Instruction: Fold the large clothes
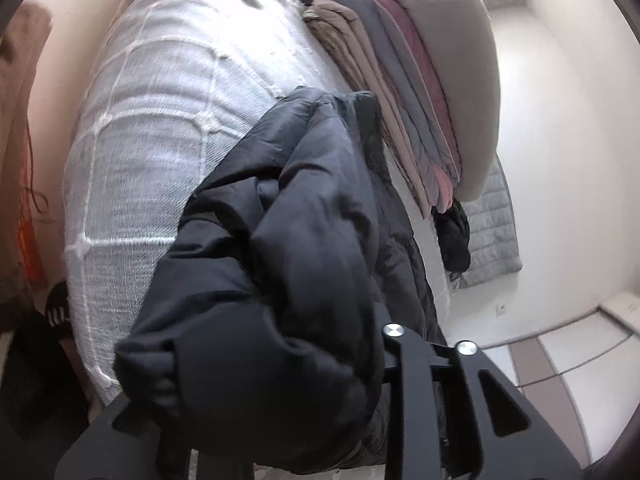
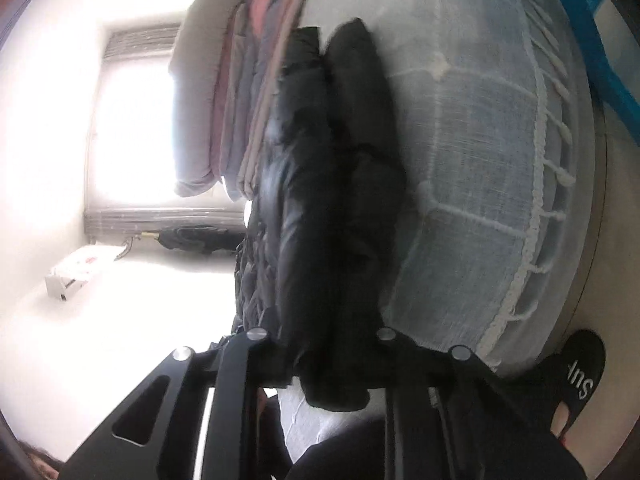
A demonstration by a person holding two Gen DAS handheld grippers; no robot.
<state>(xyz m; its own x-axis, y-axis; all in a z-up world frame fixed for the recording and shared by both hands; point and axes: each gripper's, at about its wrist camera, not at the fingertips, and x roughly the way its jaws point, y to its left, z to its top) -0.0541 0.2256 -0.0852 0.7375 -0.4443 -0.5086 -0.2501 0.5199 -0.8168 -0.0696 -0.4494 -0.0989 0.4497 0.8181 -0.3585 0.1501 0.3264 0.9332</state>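
Jacket (image 1: 296,240) on bed (image 1: 160,128) | both hand-held grippers closed on jacket | folded stack (image 1: 416,92) just beside | slipper (image 2: 580,376) near bed

Daylight floods in from a blown-out white window (image 2: 132,120) in the right wrist view, washing the pale wall around it into glare and leaving the puffy black quilted jacket (image 2: 320,200) a near-featureless dark mass. The left wrist view is more evenly lit, though the same jacket (image 1: 288,260) is smeared by motion blur. Both fisheye views bend straight lines strongly and fall to dark vignette at the corners.
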